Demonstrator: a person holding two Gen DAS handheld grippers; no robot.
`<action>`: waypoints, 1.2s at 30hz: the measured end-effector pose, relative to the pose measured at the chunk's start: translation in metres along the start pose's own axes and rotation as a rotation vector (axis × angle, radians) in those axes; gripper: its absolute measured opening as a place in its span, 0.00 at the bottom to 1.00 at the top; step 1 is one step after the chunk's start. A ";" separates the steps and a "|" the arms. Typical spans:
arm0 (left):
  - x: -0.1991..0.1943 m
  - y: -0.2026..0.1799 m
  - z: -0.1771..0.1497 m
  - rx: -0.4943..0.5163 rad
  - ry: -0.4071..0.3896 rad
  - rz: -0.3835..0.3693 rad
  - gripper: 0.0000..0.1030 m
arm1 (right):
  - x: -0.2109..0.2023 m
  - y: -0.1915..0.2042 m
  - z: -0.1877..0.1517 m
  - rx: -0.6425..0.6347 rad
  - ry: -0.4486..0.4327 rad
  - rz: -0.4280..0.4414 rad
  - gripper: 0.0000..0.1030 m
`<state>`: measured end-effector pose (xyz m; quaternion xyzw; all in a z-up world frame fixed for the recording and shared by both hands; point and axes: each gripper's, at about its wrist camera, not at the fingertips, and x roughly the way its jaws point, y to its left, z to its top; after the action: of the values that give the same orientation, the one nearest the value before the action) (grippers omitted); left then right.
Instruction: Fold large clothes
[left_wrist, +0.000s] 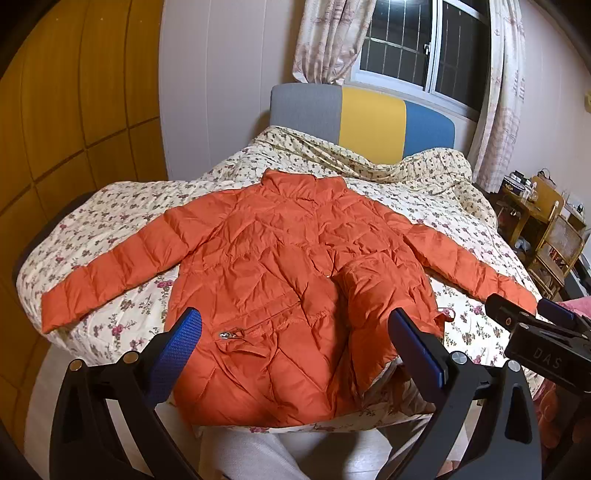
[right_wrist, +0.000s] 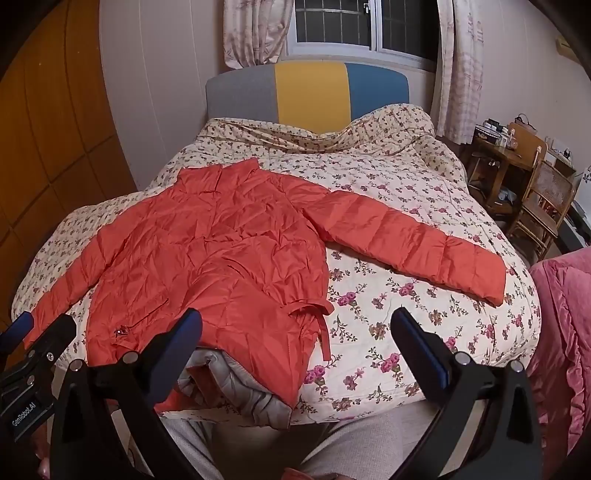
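Observation:
An orange puffer jacket (left_wrist: 266, 266) lies flat on the flowered bedspread (left_wrist: 424, 206), collar toward the headboard and both sleeves spread out to the sides. Its right front panel is flipped open near the hem, and grey lining (right_wrist: 236, 384) shows there. My left gripper (left_wrist: 295, 336) hovers open above the hem with nothing between its blue pads. My right gripper (right_wrist: 295, 332) is open too, over the jacket's lower right corner and bare bedspread (right_wrist: 388, 332). The right gripper (left_wrist: 532, 325) also shows at the left wrist view's right edge, and the left gripper (right_wrist: 33, 332) at the right wrist view's left edge.
A grey, yellow and blue headboard (left_wrist: 362, 118) stands at the far end under a curtained window (left_wrist: 424, 40). Wooden wardrobe doors (left_wrist: 74, 110) line the left wall. A wooden chair (right_wrist: 543, 206) and cluttered table (right_wrist: 502, 147) stand at the right. A pink quilt (right_wrist: 565, 332) lies beside the bed. Grey-trousered legs (right_wrist: 369, 435) are below.

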<state>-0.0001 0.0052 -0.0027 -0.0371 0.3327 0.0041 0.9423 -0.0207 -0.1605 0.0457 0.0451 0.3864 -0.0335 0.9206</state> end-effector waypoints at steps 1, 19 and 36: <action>0.000 0.000 0.000 0.000 0.000 0.000 0.97 | 0.000 0.000 0.000 0.000 0.002 0.003 0.98; 0.003 0.004 -0.005 -0.008 0.012 -0.012 0.97 | 0.006 0.003 -0.003 0.005 0.022 0.007 0.98; 0.003 0.001 -0.004 -0.008 0.020 -0.016 0.97 | 0.007 0.003 -0.004 0.004 0.029 0.005 0.98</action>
<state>0.0001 0.0056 -0.0078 -0.0435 0.3418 -0.0025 0.9388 -0.0185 -0.1571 0.0383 0.0487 0.3995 -0.0313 0.9149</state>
